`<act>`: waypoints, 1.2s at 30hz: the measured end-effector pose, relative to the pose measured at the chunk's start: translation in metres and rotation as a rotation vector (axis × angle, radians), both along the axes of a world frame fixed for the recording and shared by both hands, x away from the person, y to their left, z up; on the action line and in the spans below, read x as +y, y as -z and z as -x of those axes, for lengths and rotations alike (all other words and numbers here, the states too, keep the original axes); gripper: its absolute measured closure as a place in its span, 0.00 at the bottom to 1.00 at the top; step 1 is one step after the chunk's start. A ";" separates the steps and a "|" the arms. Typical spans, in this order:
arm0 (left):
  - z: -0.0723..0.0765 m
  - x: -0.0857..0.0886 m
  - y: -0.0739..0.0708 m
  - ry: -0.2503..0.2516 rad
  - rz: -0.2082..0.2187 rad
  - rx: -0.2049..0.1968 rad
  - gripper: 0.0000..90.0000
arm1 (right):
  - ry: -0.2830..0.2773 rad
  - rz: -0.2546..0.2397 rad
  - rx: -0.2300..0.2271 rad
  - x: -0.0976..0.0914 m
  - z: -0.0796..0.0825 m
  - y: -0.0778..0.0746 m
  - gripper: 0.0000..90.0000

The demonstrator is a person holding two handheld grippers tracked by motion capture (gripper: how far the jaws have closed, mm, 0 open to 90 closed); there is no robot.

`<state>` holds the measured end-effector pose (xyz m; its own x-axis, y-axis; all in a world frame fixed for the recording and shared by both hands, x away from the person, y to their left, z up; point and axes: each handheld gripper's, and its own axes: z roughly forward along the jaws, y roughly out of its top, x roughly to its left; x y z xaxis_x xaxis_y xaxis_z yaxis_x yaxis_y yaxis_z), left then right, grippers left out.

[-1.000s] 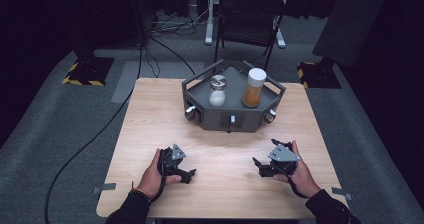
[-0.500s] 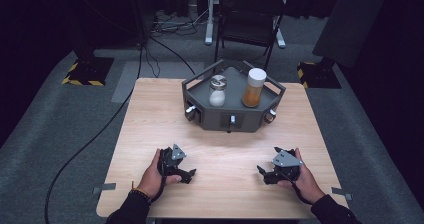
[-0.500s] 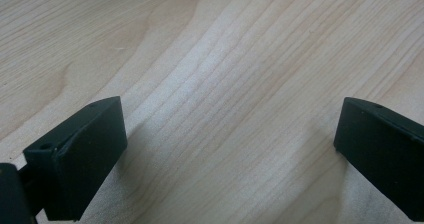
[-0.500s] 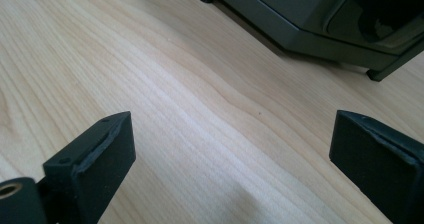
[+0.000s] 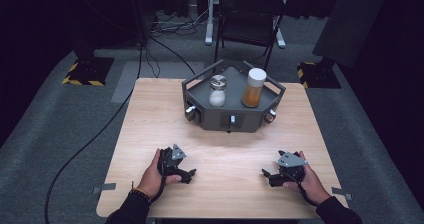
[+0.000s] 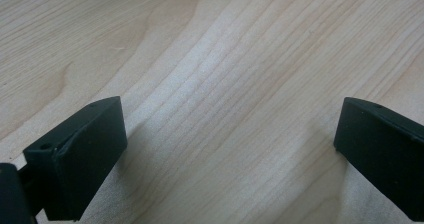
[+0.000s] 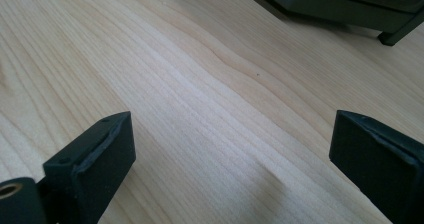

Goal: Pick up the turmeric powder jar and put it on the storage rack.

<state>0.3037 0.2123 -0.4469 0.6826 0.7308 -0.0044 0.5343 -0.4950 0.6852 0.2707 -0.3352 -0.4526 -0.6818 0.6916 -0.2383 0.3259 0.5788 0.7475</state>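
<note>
The left hand-held gripper (image 5: pixel 186 173) rests low on the worktop (image 5: pixel 150 114) in the lower left of the high view, jaws spread wide with nothing between them; its own view shows bare pale wood grain across the gap. The right hand-held gripper (image 5: pixel 268 176) sits in the lower right, likewise released and empty, pointing toward the middle of the frame. The two are well apart, each in a hand that comes in from the bottom edge.

Nearest beyond them, at the upper centre of the worktop, stands a dark grey tray (image 5: pixel 197 86) with angled walls and small knobs along its front. In it stand a jar (image 5: pixel 217 90) of white stuff on the left and a taller bottle (image 5: pixel 253 88) of amber stuff with a white cap on the right, just beside each other. A corner of the tray shows at the upper right of the right gripper view.

The worktop is light wood. Around it lies grey carpet (image 5: pixel 60 129) with a black cable (image 5: pixel 85 144) trailing across the left. A folding chair (image 5: pixel 247 14) stands behind, in a dark room.
</note>
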 end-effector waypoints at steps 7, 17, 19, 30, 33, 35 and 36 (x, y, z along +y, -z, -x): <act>0.000 0.000 0.000 0.000 0.000 0.000 0.00 | -0.016 -0.011 0.043 -0.006 -0.006 0.000 0.05; 0.000 0.000 0.000 0.001 0.000 0.001 0.00 | -0.015 -0.057 0.110 -0.019 -0.019 -0.001 0.03; 0.000 0.000 0.000 0.001 0.000 0.001 0.00 | -0.011 -0.062 0.123 -0.021 -0.021 -0.002 0.02; -0.001 0.001 0.000 0.006 0.002 0.001 0.00 | -0.046 -0.098 0.221 -0.042 -0.040 -0.005 0.01; -0.001 0.000 0.000 0.006 0.000 0.000 0.00 | -0.046 -0.098 0.221 -0.043 -0.040 -0.005 0.00; -0.001 0.000 0.000 0.006 0.000 0.000 0.00 | -0.046 -0.098 0.221 -0.043 -0.040 -0.005 0.00; -0.001 0.000 0.000 0.006 0.000 0.000 0.00 | -0.046 -0.097 0.221 -0.043 -0.040 -0.005 0.00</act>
